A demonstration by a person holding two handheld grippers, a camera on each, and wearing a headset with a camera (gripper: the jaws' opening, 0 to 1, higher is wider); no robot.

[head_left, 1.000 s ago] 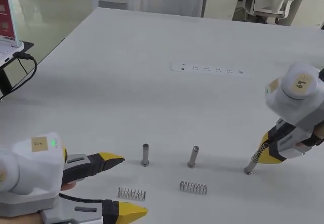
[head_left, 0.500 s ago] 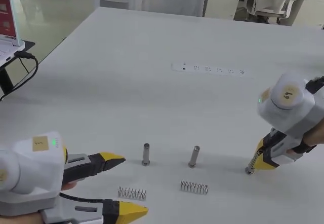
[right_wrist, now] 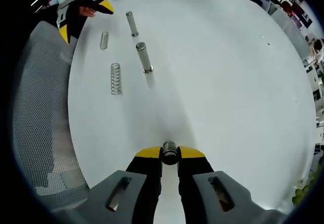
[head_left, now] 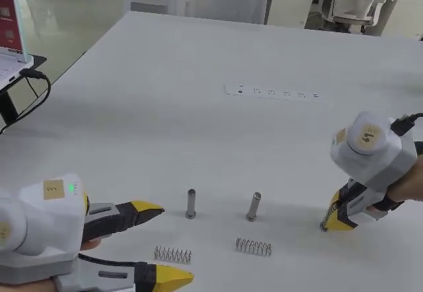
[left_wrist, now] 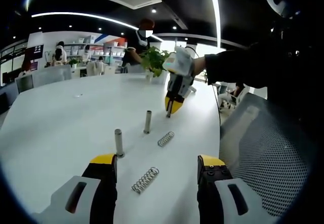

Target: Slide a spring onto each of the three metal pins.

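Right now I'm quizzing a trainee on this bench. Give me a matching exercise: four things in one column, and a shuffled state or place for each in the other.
Things
1. left gripper
2. right gripper
3. pin nearest the left gripper
4. loose spring nearest the left gripper

States
A. lies flat on the table
B. stands upright, bare
C. jaws open, holding nothing
D. jaws closed on the held spring

Pairs: 1-C, 2-D, 3-B, 4-A
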